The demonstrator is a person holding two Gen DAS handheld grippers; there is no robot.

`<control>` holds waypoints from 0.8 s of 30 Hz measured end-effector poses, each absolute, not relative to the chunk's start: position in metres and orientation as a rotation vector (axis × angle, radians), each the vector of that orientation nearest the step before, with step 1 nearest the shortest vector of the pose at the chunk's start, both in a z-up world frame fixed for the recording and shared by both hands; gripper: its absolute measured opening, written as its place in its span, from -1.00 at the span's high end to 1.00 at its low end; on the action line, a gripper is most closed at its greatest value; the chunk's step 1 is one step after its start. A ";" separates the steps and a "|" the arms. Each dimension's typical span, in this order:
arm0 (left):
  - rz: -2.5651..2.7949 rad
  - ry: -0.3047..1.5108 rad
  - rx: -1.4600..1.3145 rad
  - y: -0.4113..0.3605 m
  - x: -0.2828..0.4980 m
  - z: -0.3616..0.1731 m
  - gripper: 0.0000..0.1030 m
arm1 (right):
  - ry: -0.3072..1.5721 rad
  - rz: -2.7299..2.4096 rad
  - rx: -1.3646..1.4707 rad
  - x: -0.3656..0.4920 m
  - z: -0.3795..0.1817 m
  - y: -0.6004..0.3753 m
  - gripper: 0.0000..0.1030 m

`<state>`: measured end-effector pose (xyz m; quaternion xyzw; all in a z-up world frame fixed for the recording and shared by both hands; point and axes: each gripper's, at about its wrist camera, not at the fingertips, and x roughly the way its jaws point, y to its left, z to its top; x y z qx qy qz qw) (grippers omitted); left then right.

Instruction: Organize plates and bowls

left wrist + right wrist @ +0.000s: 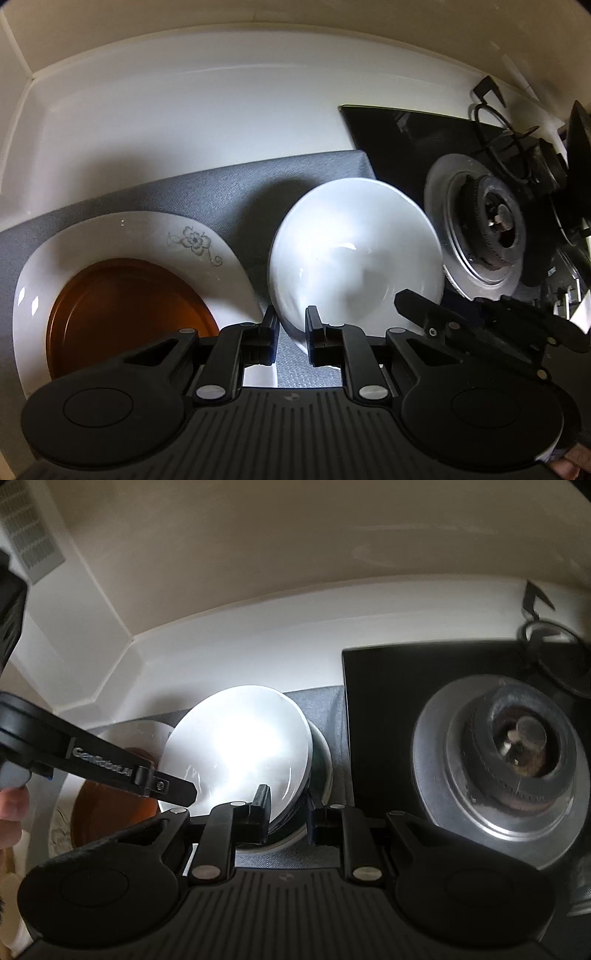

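Observation:
A tilted white plate (354, 251) hangs over the grey mat (221, 192), its rim between the fingers of both grippers. My left gripper (291, 332) is shut on its left rim. My right gripper (288, 812) is shut on its right rim, and the plate (236, 753) fills that view's middle, with a dark bowl (319, 764) under it. The right gripper's finger shows in the left wrist view (417, 306); the left gripper's finger shows in the right wrist view (170, 786). A flowered white plate (147, 236) holds a brown plate (129, 302) at the left.
A black gas hob (399, 140) with a silver burner (491, 229) lies right of the mat; the burner shows in the right wrist view (495, 764). A white counter (184, 122) and cream wall run behind. A hand shows at the left edge (11, 808).

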<state>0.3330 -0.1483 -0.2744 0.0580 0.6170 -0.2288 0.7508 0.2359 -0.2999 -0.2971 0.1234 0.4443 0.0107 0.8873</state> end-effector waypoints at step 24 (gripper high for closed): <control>-0.489 1.384 0.053 -0.150 0.355 -0.293 0.60 | 0.899 0.007 0.450 0.226 -0.314 -0.331 0.21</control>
